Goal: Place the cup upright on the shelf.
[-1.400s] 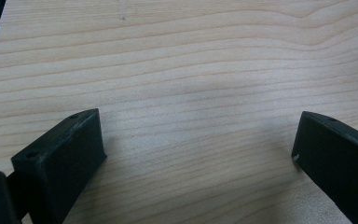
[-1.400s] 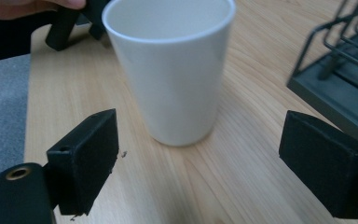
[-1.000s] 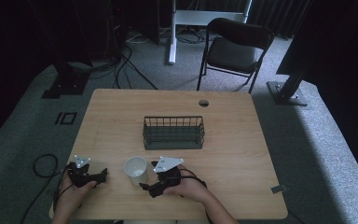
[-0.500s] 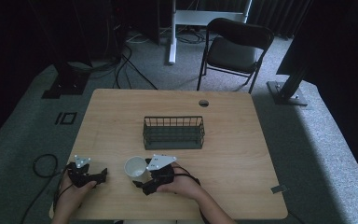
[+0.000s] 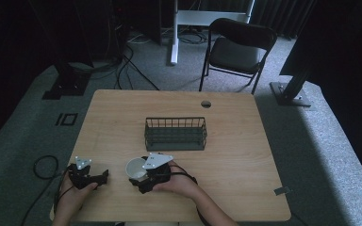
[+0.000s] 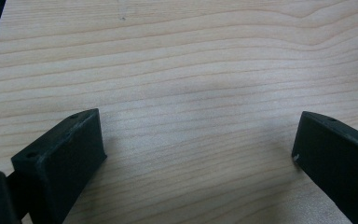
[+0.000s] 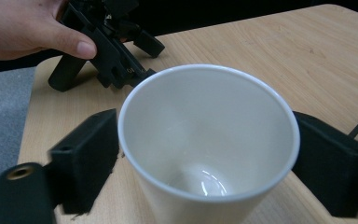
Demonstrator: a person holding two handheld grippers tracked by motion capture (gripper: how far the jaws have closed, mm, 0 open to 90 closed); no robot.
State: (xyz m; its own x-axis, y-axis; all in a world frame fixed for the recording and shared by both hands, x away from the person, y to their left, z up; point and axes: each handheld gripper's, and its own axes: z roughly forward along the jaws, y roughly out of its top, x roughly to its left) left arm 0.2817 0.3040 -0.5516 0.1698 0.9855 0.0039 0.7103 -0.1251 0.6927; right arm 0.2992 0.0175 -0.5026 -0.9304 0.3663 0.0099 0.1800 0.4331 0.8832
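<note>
Cup (image 5: 135, 168) before the basket (image 5: 175, 133) (left gripper (image 5: 104, 175) farther left).

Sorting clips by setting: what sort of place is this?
Probably a lab or studio recording space: a wooden table on grey carpet, a folding chair, floor cables and dark stand bases.

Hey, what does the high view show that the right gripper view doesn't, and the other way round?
High view alone: the wire basket in the middle of the table, the folding chair behind it, and the cables on the floor. Right gripper view alone: the inside of the white cup, which looks empty, with a black jaw close on each side of it. Shared: the cup, the right gripper around it, the wooden table, and the left gripper in the person's left hand.
</note>
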